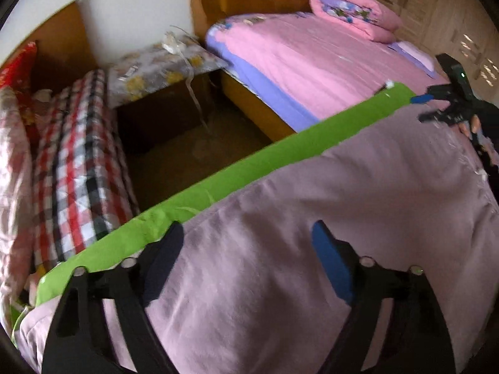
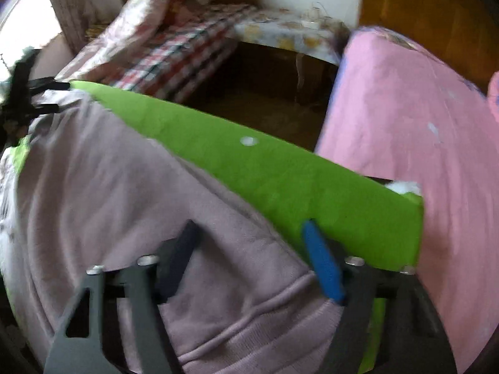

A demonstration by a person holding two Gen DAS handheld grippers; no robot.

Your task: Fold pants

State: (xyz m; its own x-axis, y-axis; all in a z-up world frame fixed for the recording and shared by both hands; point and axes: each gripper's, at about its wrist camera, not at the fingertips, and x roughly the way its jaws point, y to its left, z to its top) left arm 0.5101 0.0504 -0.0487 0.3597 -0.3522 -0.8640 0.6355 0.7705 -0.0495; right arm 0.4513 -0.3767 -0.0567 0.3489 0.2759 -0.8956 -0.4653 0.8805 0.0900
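Mauve-pink pants lie spread across a green-covered board. My left gripper is open just above the cloth near one end, holding nothing. My right gripper is open over the ribbed waistband end of the pants, close to the green board and its corner. In the left wrist view the right gripper shows at the far right, open. In the right wrist view the left gripper shows at the far left edge over the pants.
A pink-sheeted bed with a rolled quilt stands beyond the board. A checked-cover bed and a small table with floral cloth stand to the left. Dark floor lies between them.
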